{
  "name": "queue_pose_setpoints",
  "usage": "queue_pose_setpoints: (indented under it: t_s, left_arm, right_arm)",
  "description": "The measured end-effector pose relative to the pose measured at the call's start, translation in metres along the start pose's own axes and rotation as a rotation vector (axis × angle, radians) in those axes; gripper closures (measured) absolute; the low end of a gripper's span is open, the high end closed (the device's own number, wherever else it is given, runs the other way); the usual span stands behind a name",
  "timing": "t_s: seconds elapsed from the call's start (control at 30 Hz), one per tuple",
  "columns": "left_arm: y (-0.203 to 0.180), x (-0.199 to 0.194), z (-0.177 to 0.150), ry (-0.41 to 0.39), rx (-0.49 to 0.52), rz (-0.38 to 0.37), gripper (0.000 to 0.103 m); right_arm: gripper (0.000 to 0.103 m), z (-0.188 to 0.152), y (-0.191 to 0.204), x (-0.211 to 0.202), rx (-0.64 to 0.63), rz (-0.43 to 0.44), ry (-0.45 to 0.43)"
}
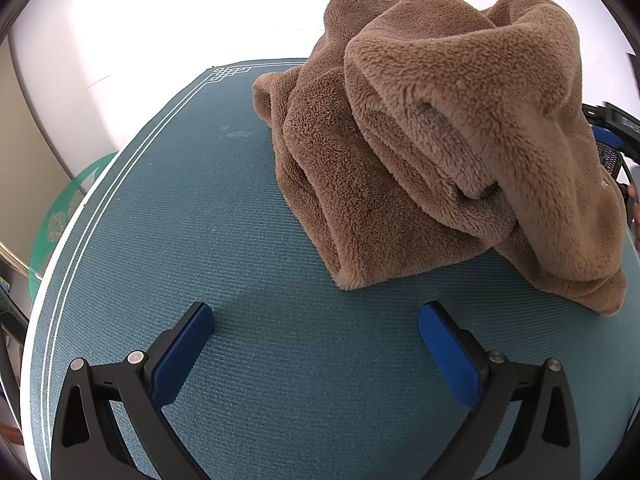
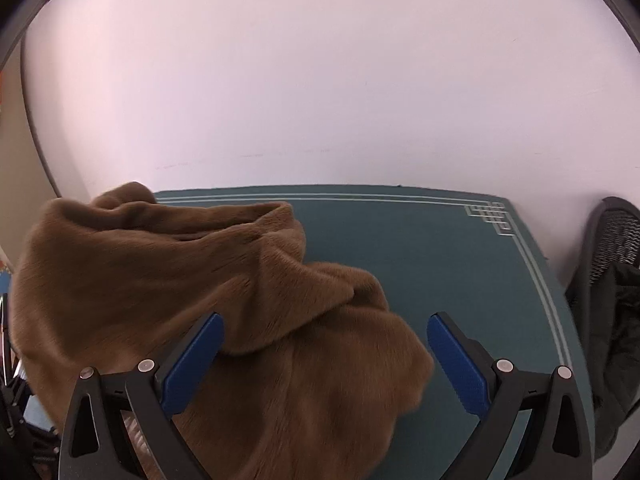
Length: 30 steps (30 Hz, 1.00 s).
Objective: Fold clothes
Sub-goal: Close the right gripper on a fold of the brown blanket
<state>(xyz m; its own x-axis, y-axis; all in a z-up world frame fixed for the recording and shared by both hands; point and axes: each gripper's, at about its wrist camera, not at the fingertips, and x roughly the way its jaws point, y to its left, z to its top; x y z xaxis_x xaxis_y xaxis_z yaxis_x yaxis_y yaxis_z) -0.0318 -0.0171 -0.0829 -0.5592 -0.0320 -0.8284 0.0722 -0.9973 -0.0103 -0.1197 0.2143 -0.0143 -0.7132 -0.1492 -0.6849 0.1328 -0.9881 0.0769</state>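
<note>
Closest in the left wrist view, the left gripper (image 1: 316, 340) has its two blue-padded fingers (image 1: 182, 354) spread wide, with nothing between them but the bare teal table mat (image 1: 240, 240). The gripper sits low over the mat, short of the cloth and apart from it.

Just beyond it lies the brown fleece garment (image 1: 420, 140), a plush, crumpled heap resting on the mat toward the right side of this view. Its nearest folded edge points toward the gripper, and thick folds pile up behind, one rolling over another. At the far right edge of this view, a sliver of the other gripper's dark body with a blue part shows behind the heap.

In the right wrist view, the right gripper (image 2: 324, 346) is likewise spread wide. The brown fleece garment (image 2: 160, 280) fills the lower left of that view, and its rumpled fabric lies beneath and between the spread fingers (image 2: 456, 364); whether the pads touch it cannot be told.

Farther off, the mat's white border lines run to an interlaced knot pattern (image 2: 490, 216) at the far corner. Past the mat's right edge stands a black mesh chair (image 2: 616, 240), and a pale wall (image 2: 320, 80) rises behind the table.
</note>
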Motion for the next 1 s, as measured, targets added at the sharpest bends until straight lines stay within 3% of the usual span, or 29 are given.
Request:
queue_pose_setpoints:
  t_s: [0.37,0.4,0.47,0.53,0.57,0.6,0.67,1.0]
  left_arm:
    - [-0.002,-0.016,-0.003,0.001,0.000,0.001,0.000]
    - [-0.001,-0.016,-0.003,0.001,0.000,0.001,0.000]
    - [-0.001,-0.015,-0.003,0.000,0.000,0.001,0.000]
    - [0.000,-0.014,-0.002,0.000,0.001,0.001,0.000]
    - [0.001,-0.015,-0.003,0.000,0.001,0.001,0.000]
    - [-0.001,-0.012,-0.002,0.000,0.001,0.001,0.000]
    - [0.000,-0.011,-0.002,0.000,0.001,0.001,0.000]
    - [0.002,-0.007,-0.001,-0.001,0.001,0.002,0.000]
  right_arm:
    - [0.003,0.016,0.008,0.071,-0.036,0.109,0.080]
    - [0.007,0.015,0.008,0.074,-0.029,0.122,0.086]
    - [0.040,0.012,0.008,0.078,-0.015,0.143,0.094]
    - [0.060,0.009,0.010,0.077,-0.014,0.140,0.092]
    - [0.069,0.009,0.010,0.074,-0.013,0.145,0.089]
    - [0.071,0.008,0.011,0.070,-0.012,0.140,0.081]
    - [0.079,0.006,0.015,0.057,-0.008,0.121,0.050]
    - [0.081,0.001,0.041,-0.076,-0.012,0.053,-0.298]
